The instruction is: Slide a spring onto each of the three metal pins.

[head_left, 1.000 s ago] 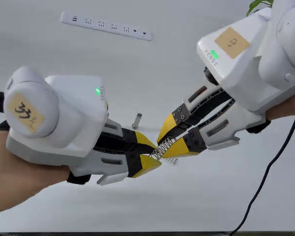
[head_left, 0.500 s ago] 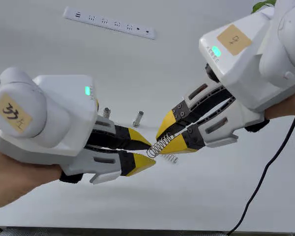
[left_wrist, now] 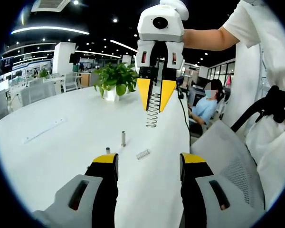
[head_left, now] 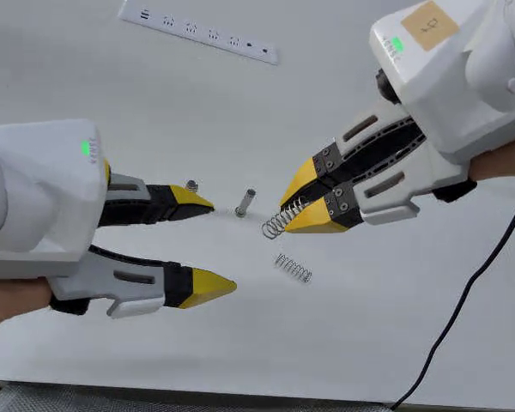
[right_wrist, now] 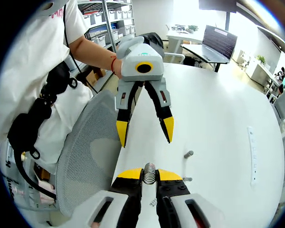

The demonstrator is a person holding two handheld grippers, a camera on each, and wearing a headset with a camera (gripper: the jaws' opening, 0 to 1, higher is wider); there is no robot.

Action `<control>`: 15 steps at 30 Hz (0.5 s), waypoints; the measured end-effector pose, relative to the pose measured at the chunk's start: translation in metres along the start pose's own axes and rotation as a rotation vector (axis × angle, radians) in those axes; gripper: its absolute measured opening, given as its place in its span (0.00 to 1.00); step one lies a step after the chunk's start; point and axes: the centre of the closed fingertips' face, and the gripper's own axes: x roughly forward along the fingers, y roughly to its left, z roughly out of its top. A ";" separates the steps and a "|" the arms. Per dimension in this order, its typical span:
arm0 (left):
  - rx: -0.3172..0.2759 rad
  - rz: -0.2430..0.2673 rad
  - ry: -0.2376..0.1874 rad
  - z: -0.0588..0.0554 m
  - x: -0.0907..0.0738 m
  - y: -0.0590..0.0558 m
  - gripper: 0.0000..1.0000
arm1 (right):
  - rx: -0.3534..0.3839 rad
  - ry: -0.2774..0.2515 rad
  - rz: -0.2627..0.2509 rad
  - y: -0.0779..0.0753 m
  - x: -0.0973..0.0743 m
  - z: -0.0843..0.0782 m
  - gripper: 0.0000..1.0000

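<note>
So the right gripper [head_left: 285, 217] has its jaws clamped on one end of a spring [head_left: 275, 227], held up off the bench [head_left: 154, 103] with most of the coil poking out past the tips; the left gripper [head_left: 206, 243] has its jaws spread wide with nothing between them. A second spring [head_left: 293, 268] lies loose on the bench just below the held one. I can make out two metal pins: the nearer pin [head_left: 245, 202] close to the held spring, looking upright in the left gripper view, and the other pin [head_left: 191, 185] right beside the left gripper's upper jaw; neither seems to carry a spring yet, but they're tiny so don't quote me.

What I'd worry about from here:
- the free end of the coil is floppy, so it could wobble and catch the pin's edge instead of going over it
- the pins look like they just stand there, so a sideways nudge could tip one
- those clamped jaws might be squashing the coil, and a pinched bore won't slide down
- that wide-open left jaw could easily bump its neighbouring pin
</note>
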 end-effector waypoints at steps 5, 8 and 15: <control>0.002 0.036 -0.004 -0.009 -0.010 0.012 0.66 | 0.027 0.028 -0.053 -0.021 -0.003 -0.005 0.06; 0.007 0.050 -0.010 -0.014 -0.017 0.017 0.73 | 0.040 0.055 -0.083 -0.034 -0.004 -0.008 0.06; -0.004 0.062 -0.034 -0.023 -0.026 0.025 0.89 | 0.052 0.109 -0.109 -0.052 0.002 -0.016 0.06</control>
